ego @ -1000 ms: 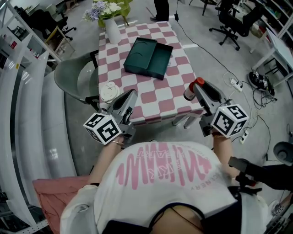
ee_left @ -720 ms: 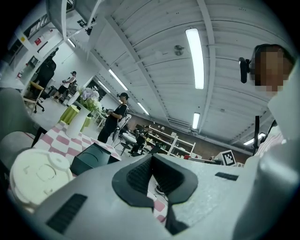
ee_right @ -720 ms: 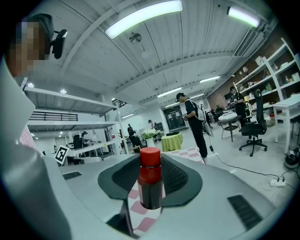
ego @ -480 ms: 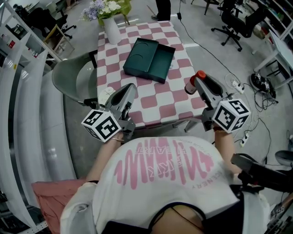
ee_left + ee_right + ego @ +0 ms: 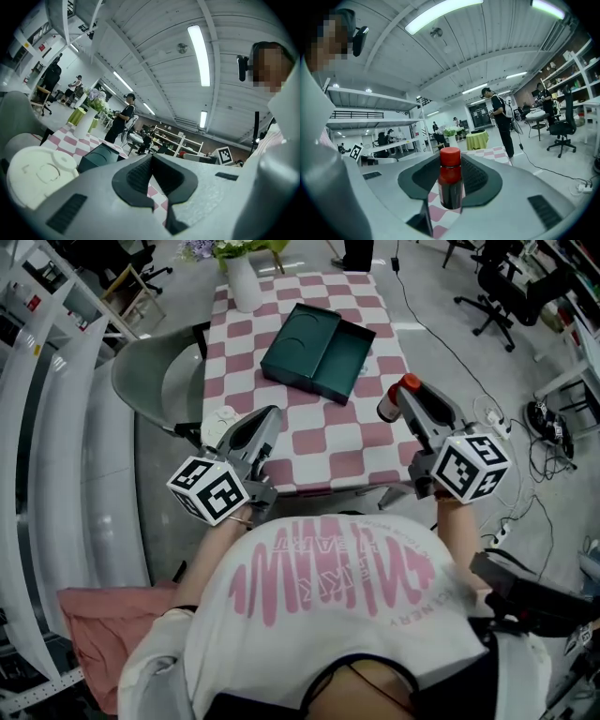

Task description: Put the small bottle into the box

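The bottle [image 5: 450, 183], likely light, rigid and slippery, sits clamped mid-body in the right hand-held gripper [image 5: 451, 164]; the left hand-held gripper [image 5: 151, 157] is closed and empty.

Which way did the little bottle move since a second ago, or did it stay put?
Yes, slightly. The bottle, clamped in the right tool, has gone a little farther up the checked table, toward the green box.
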